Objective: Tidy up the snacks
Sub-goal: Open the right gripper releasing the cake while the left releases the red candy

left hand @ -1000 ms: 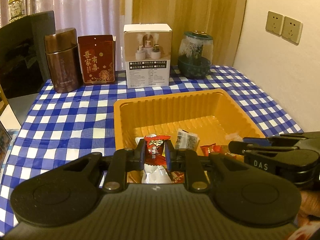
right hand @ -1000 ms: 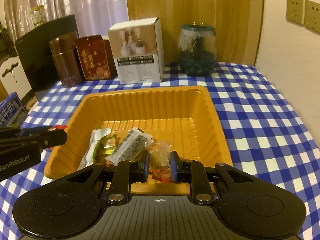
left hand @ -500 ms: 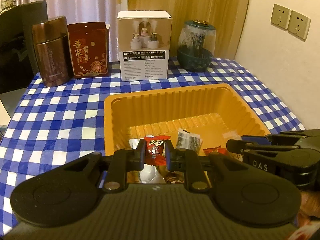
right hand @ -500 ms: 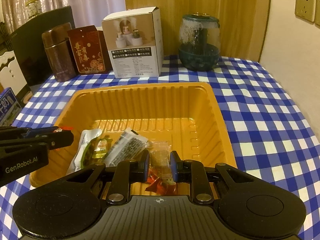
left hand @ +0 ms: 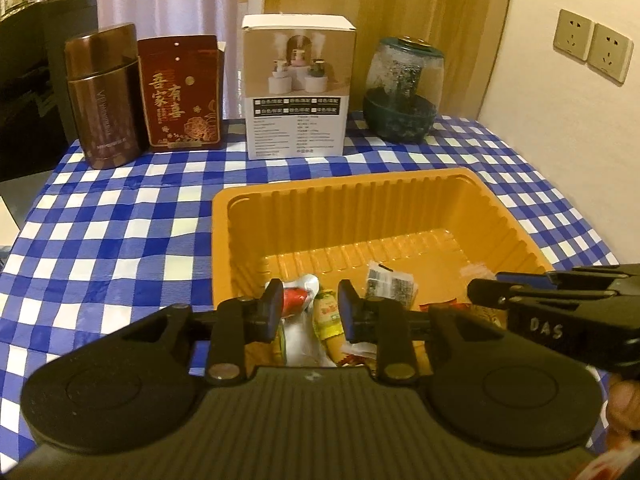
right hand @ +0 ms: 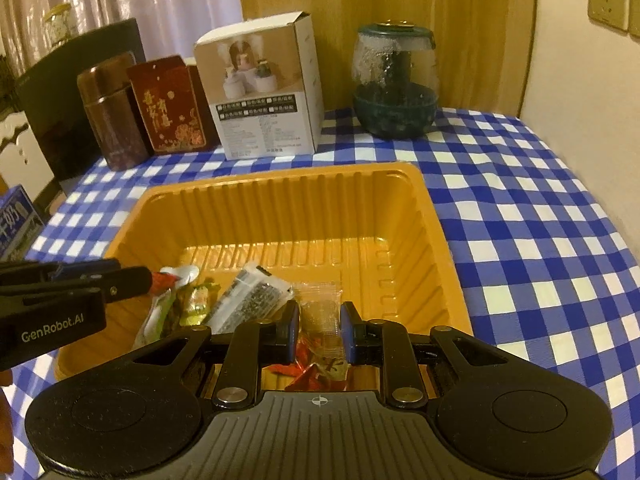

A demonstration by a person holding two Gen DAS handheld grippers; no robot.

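- Left hand-held gripper point(left hand: 307, 309), jaws just parting over the orange tray point(left hand: 360, 196), has the red candy point(left hand: 295, 299) loose against one pad.
- Right hand-held gripper point(right hand: 319, 334) pinches a clear candy packet point(right hand: 320, 316) over the tray's near edge.

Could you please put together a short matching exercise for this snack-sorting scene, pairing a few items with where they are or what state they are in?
Items:
1. clear-wrapped snack
2. orange tray
3. white box
4. left gripper

Descriptions:
A. stands upright beyond the tray on the checked tablecloth
B. jaws parted above the tray, having just been opening, with a red snack beside one pad
C. pinched between the right gripper pads
D. holds several wrapped snacks at its near end

Pairs: 1-C, 2-D, 3-A, 4-B
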